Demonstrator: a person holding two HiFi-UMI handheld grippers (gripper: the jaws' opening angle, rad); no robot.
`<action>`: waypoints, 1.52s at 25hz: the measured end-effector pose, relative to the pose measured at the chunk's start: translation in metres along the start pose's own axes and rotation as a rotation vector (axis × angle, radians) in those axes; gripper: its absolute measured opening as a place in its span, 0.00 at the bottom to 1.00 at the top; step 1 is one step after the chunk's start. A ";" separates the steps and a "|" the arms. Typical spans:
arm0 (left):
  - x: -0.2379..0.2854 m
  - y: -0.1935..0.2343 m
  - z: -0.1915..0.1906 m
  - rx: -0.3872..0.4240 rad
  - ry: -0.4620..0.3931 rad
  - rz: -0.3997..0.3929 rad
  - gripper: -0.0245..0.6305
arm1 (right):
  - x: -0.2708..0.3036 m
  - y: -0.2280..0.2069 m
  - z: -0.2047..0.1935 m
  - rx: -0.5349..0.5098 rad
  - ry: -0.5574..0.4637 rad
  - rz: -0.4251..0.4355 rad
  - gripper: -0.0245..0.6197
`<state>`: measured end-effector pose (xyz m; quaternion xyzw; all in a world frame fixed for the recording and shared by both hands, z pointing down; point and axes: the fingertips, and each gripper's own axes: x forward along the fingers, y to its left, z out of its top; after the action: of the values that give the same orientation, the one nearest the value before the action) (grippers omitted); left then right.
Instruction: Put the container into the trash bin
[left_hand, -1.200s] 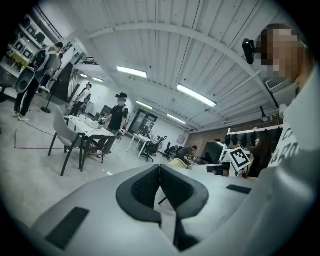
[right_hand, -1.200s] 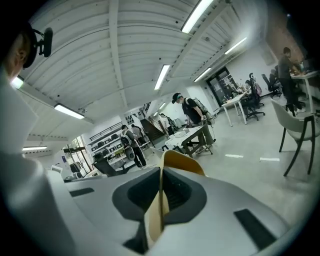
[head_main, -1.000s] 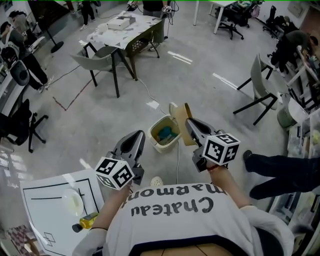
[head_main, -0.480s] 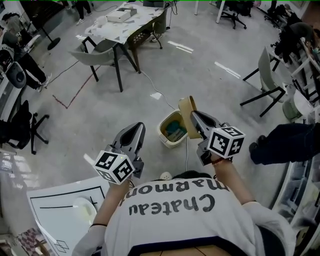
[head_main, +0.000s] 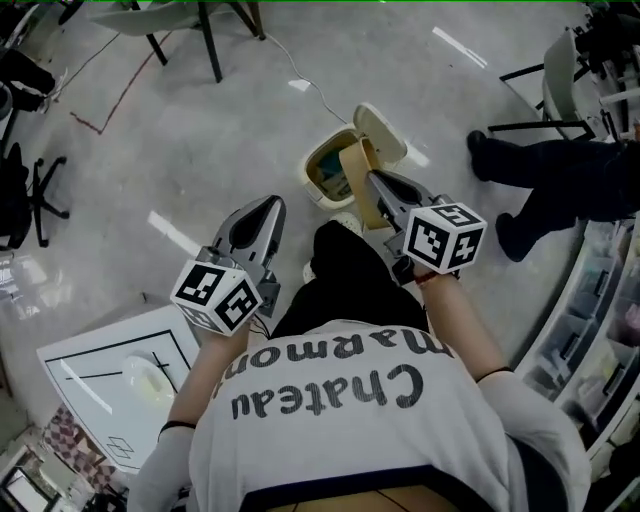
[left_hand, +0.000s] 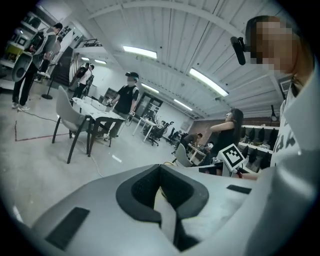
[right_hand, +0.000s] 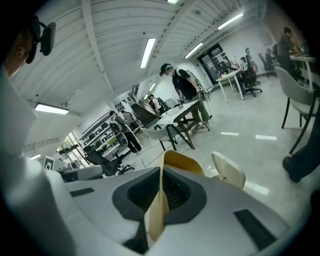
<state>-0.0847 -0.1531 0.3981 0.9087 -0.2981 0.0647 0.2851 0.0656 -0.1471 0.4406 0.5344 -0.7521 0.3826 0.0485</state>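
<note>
A small cream trash bin (head_main: 322, 172) stands on the floor ahead of me, its flip lid (head_main: 383, 132) raised. My right gripper (head_main: 374, 188) is shut on the rim of a tan container (head_main: 356, 178), which hangs on edge just above the bin's near right rim. In the right gripper view the container's thin wall (right_hand: 161, 200) runs between the jaws, with the lid (right_hand: 229, 170) beyond. My left gripper (head_main: 262, 212) is held level to the left of the bin; in the left gripper view it (left_hand: 161, 189) is shut and holds nothing.
A white table (head_main: 75, 400) with a pale plate (head_main: 148, 380) is at my lower left. Another person's legs (head_main: 560, 180) stand at the right by shelving. Chair legs (head_main: 210, 45) and a floor cable (head_main: 300, 75) lie beyond the bin. An office chair (head_main: 20, 200) is far left.
I have stepped closer to the bin and look more steeply down. My right gripper has carried the container forward to the bin's rim. The left gripper stays shut alongside.
</note>
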 end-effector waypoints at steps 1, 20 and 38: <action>0.005 0.004 -0.008 -0.010 0.015 0.006 0.07 | 0.009 -0.007 -0.009 0.014 0.025 0.007 0.10; 0.093 0.081 -0.106 -0.277 0.110 0.279 0.07 | 0.168 -0.154 -0.193 -0.321 0.740 0.112 0.10; 0.105 0.159 -0.123 -0.406 0.051 0.385 0.07 | 0.269 -0.213 -0.288 -0.946 1.085 0.284 0.10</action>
<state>-0.0852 -0.2422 0.6066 0.7579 -0.4646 0.0795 0.4511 0.0338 -0.2018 0.8846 0.0891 -0.7690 0.2306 0.5896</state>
